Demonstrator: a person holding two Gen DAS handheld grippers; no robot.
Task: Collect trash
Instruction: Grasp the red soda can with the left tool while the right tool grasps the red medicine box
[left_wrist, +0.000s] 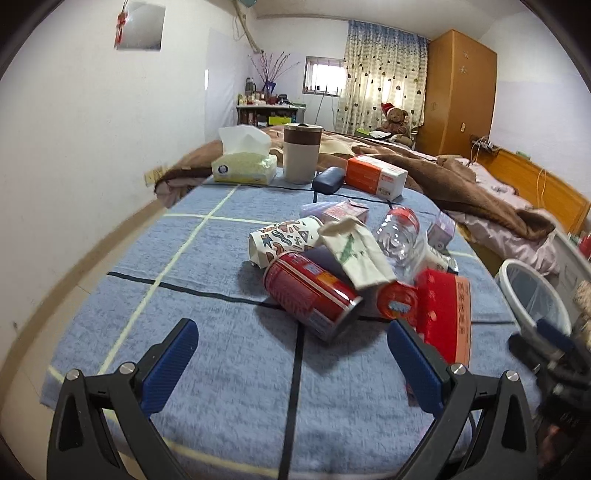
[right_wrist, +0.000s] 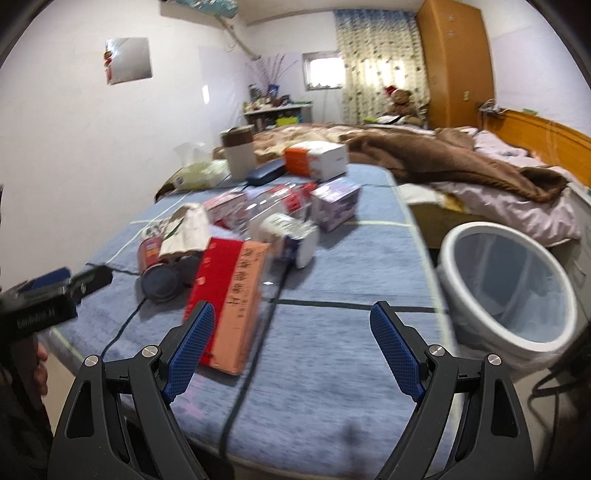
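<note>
A heap of trash lies on the blue towel (left_wrist: 229, 354): a red can (left_wrist: 312, 295) on its side, a patterned paper cup (left_wrist: 284, 238), a crumpled paper wrapper (left_wrist: 356, 251), a clear plastic bottle (left_wrist: 399, 236) and a red and orange carton (left_wrist: 447, 314). My left gripper (left_wrist: 291, 334) stands open just short of the can. In the right wrist view the carton (right_wrist: 231, 299) lies by the left finger of my right gripper (right_wrist: 291, 317), which is open and holds nothing. A white bin (right_wrist: 506, 288) with a clear liner stands to the right of the table.
At the back of the table are a tissue box (left_wrist: 245, 166), a brown and white tumbler (left_wrist: 301, 153), a dark case (left_wrist: 328, 180) and an orange and white box (left_wrist: 375, 177). A bed with a brown blanket (left_wrist: 443, 177) lies beyond. A white wall runs along the left.
</note>
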